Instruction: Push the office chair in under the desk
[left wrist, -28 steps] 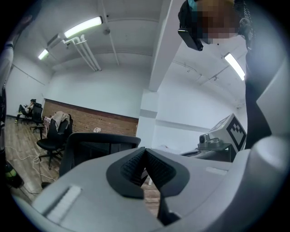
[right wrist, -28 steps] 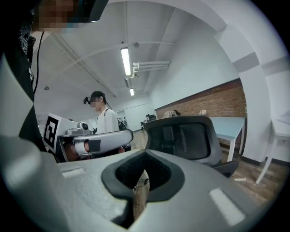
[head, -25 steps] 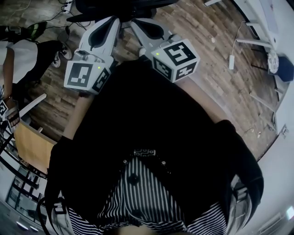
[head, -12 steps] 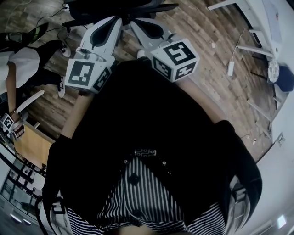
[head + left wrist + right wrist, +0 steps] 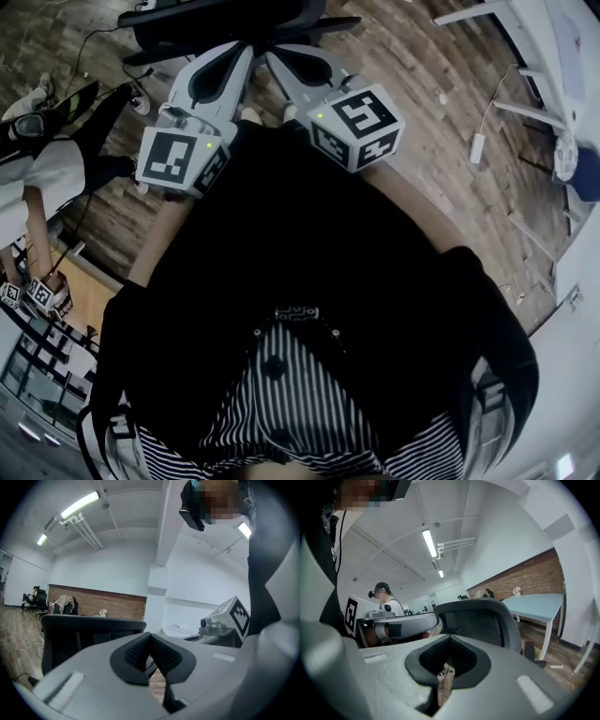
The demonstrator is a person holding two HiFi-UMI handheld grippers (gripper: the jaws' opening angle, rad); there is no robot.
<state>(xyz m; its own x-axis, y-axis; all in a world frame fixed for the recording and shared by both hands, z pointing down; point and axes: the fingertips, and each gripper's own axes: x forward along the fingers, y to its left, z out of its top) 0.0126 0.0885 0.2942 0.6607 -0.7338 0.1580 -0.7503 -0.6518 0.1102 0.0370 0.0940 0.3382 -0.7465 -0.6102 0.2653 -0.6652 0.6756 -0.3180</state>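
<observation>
The black office chair [image 5: 234, 19] stands at the top of the head view, its mesh back facing me. My left gripper [image 5: 242, 49] and right gripper [image 5: 274, 54] point at it side by side, both shut with nothing held. Their tips are right at the chair's back; whether they touch it I cannot tell. In the left gripper view the chair's back [image 5: 70, 634] rises just beyond the shut left gripper [image 5: 150, 641]. In the right gripper view the chair's back [image 5: 483, 618] fills the middle behind the shut right gripper [image 5: 449, 651]. A pale desk [image 5: 534, 601] stands to the right.
A white desk frame [image 5: 548, 37] and a power strip [image 5: 480, 148] lie at the right on the wooden floor. A bystander in a white top [image 5: 28, 178] stands at the left, with cables [image 5: 103, 37] on the floor nearby. A wooden shelf unit [image 5: 80, 291] is at the lower left.
The chair has come further into the head view from the top and the floor has slid down the picture. Both grippers keep their pose, shut. The bystander at the left has shifted.
</observation>
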